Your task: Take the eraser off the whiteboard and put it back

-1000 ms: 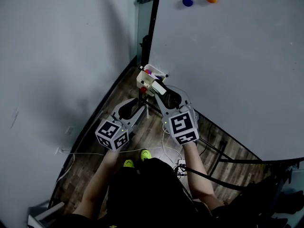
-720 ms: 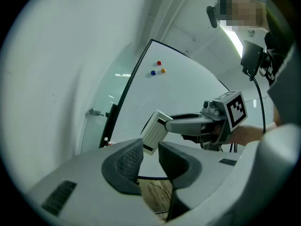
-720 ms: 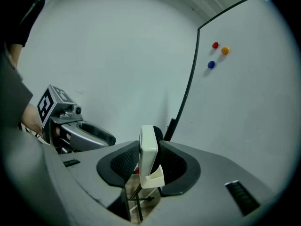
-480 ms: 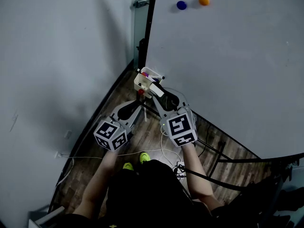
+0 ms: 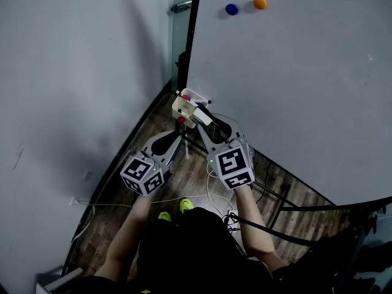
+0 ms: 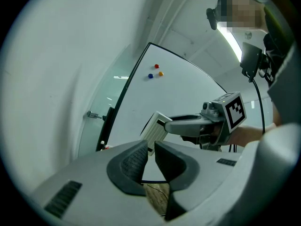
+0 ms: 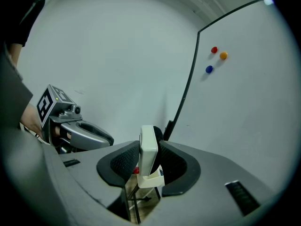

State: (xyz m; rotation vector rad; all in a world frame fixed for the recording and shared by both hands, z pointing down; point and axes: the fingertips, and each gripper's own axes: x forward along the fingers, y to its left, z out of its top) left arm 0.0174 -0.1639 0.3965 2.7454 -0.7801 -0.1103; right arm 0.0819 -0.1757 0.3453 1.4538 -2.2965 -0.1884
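Eraser (image 7: pixel 147 154) is already taken off the whiteboard (image 5: pixel 294 84) and clamped in the right hand-held gripper (image 7: pixel 148 145); putting it back is still to be done. Left hand-held gripper (image 6: pixel 150 143): jaws have just been closing, a gap is left, nothing is held. The eraser's ribbed face is shown only in the left gripper view, the pads' grip only in the right gripper view.

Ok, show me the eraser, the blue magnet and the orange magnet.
eraser (image 7: pixel 148 147): right gripper view, on the narrow edge of its white body.
blue magnet (image 5: pixel 231 9): head view, on its centre.
orange magnet (image 5: pixel 260 3): head view, on its centre.
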